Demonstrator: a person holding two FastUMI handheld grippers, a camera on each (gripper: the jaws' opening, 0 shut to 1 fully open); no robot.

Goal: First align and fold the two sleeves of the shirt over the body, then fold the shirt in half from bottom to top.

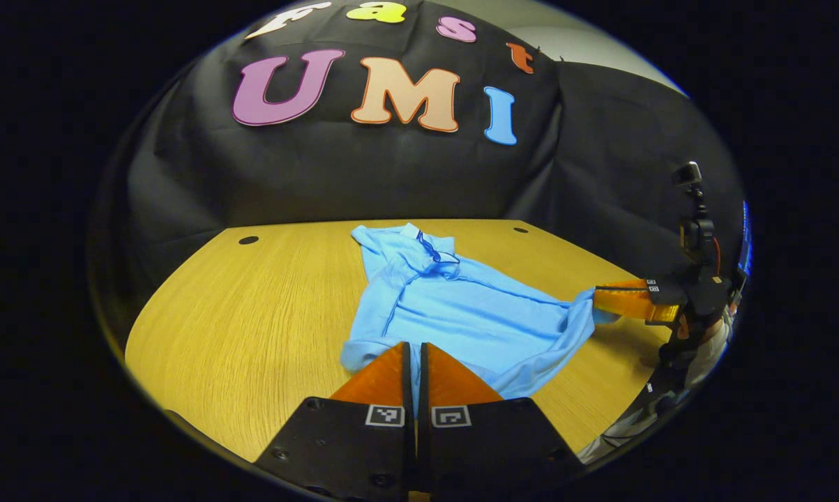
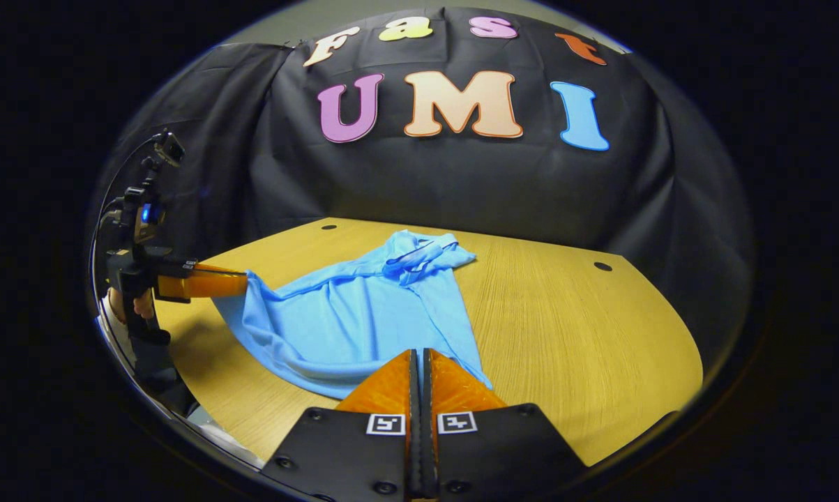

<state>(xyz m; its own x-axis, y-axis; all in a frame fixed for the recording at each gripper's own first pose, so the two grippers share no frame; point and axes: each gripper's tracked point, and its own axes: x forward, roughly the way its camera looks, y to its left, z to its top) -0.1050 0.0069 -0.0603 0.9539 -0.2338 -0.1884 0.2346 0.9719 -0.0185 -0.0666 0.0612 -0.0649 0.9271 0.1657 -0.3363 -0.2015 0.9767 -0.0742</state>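
- The left tongs (image 1: 414,362) are clenched on the shirt's (image 1: 461,307) bottom hem, at the corner nearest them. A strip of blue cloth runs up between the two fingers.
- The shirt lies on the table (image 1: 252,328), spread away from both tongs. Its long axis runs from the hem near the person to the collar (image 1: 433,247) at the far end, near the booth wall.
- The shirt is light blue, soft and creased. It looks narrow in the body, so I judge the sleeves are already folded in. The hem edge is lifted and pulled taut between the two grips.
- The right tongs (image 2: 419,366) are likewise clenched on the hem, at the other bottom corner. In the left gripper view they show at the right, holding the lifted corner just above the table.
- Both hands sit equally near the hem. The coming move, as I judge it, is to carry both corners straight forward to the collar.
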